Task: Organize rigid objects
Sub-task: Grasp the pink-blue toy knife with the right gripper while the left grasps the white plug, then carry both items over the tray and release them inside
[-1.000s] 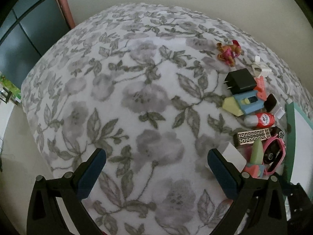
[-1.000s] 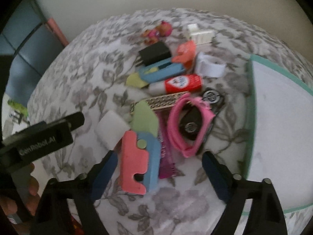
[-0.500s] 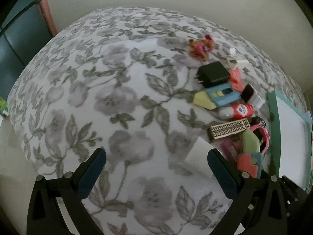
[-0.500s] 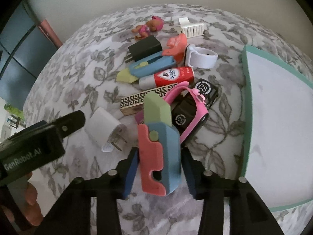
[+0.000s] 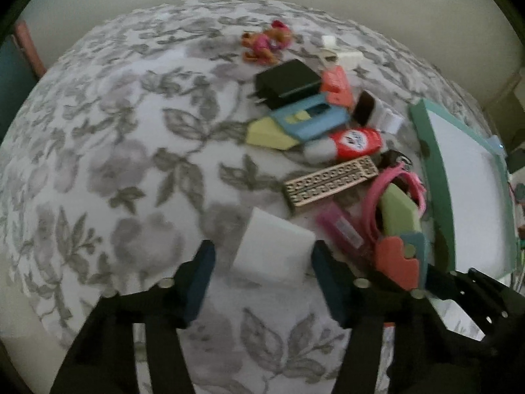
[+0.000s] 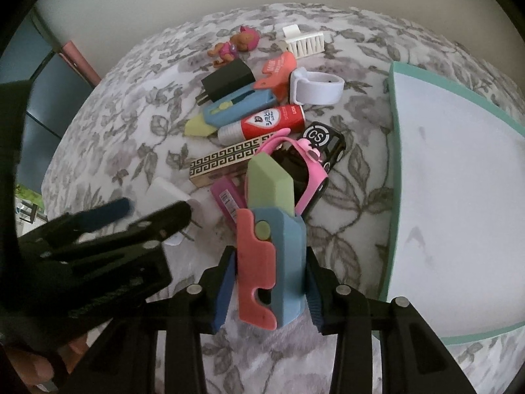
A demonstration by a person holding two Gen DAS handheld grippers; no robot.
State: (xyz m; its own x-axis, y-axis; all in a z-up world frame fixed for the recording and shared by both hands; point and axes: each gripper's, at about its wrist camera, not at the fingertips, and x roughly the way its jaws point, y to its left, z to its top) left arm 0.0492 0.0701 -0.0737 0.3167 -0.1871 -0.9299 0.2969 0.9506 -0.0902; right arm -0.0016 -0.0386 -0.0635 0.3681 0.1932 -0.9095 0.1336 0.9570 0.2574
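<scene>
My right gripper [image 6: 270,272] is shut on a toy knife [image 6: 270,246] with a coral and blue handle and a green blade; it also shows in the left wrist view [image 5: 398,243]. My left gripper [image 5: 262,274] has its jaws around a white charger block [image 5: 272,249], closing in on it but with a gap on the left side. The charger is partly hidden behind the left gripper in the right wrist view [image 6: 170,193]. A pile of small objects lies beyond on the floral cloth [image 5: 131,151].
The pile holds a black adapter [image 6: 228,80], a blue and yellow toy knife [image 6: 229,113], a red tube [image 6: 265,123], a patterned bar [image 6: 226,161], a pink watch [image 6: 305,170], a white band [image 6: 316,90], a brush [image 6: 303,42] and a doll [image 6: 234,47]. A green-rimmed white tray [image 6: 393,164] lies right.
My left gripper moved right and forward and narrowed around the white charger. My right gripper closed on the coral and blue toy knife and lifted it slightly.
</scene>
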